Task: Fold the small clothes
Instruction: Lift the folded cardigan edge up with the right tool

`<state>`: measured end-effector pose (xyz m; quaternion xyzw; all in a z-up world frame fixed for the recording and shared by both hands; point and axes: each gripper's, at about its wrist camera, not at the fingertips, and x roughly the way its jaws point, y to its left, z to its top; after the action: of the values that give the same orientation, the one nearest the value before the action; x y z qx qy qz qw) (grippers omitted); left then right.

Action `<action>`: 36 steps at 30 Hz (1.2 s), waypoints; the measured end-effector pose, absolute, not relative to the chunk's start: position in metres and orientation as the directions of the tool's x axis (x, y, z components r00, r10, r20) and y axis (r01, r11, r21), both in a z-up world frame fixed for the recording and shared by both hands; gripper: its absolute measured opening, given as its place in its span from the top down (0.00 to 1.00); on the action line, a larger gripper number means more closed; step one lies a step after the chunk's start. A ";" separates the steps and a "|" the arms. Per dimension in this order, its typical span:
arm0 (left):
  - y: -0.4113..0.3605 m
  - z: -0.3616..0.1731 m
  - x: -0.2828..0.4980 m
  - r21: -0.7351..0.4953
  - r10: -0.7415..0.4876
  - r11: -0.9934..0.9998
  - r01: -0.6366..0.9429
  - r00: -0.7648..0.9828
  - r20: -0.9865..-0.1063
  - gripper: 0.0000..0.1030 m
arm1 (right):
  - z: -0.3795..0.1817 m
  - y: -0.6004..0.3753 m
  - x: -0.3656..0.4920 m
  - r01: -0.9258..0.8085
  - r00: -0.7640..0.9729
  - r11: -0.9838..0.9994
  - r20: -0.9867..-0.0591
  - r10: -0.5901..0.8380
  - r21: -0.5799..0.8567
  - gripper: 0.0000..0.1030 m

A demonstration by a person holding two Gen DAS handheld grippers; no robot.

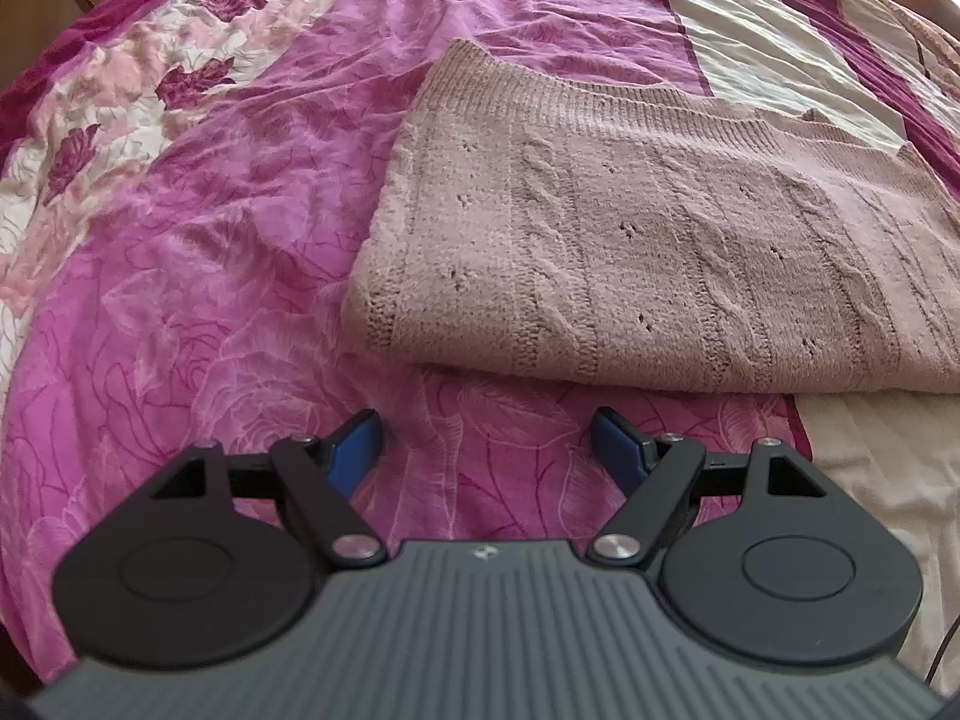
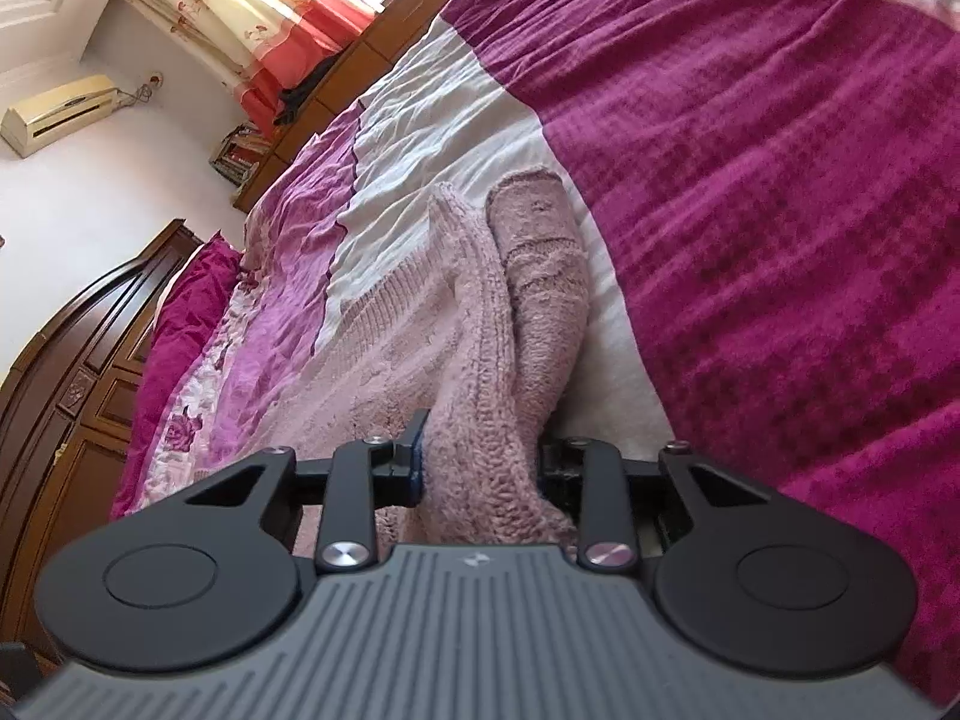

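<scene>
A dusty-pink cable-knit sweater lies folded flat on the bed, its near folded edge just beyond my left gripper. That gripper hovers over the bedspread with its blue pads wide apart and nothing between them. In the right wrist view a thick bunched fold of the same sweater runs between the fingers of my right gripper, which is shut on it. A sleeve lies stretched away alongside that fold. The knit hides the right finger's pad.
A pink floral bedspread with white and magenta stripes covers the bed. A cream sheet shows at its near edge. A dark wooden headboard, curtains and a wall air conditioner stand beyond.
</scene>
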<state>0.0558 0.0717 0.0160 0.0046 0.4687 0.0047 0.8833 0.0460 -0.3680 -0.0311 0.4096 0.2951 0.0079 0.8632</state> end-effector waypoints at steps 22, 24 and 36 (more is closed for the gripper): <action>0.109 0.058 0.063 -0.015 -0.003 1.000 -0.016 0.605 -0.796 0.24 | 0.052 -0.314 0.057 0.065 0.855 0.798 -0.445 0.265 0.599 0.70; 0.112 0.061 0.066 -0.008 0.002 1.000 -0.014 0.612 -0.791 0.24 | 0.058 -0.307 0.059 0.051 0.859 0.803 -0.436 0.267 0.593 0.70; 0.136 0.070 0.070 -0.005 0.018 0.999 -0.035 0.633 -0.774 0.24 | 0.106 -0.248 0.076 -0.073 0.872 0.824 -0.365 0.326 0.562 0.71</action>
<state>0.0696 0.1364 0.0698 -0.0097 0.4283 0.0146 0.9035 0.0757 -0.2475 0.1063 0.2764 0.2288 0.1074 0.9272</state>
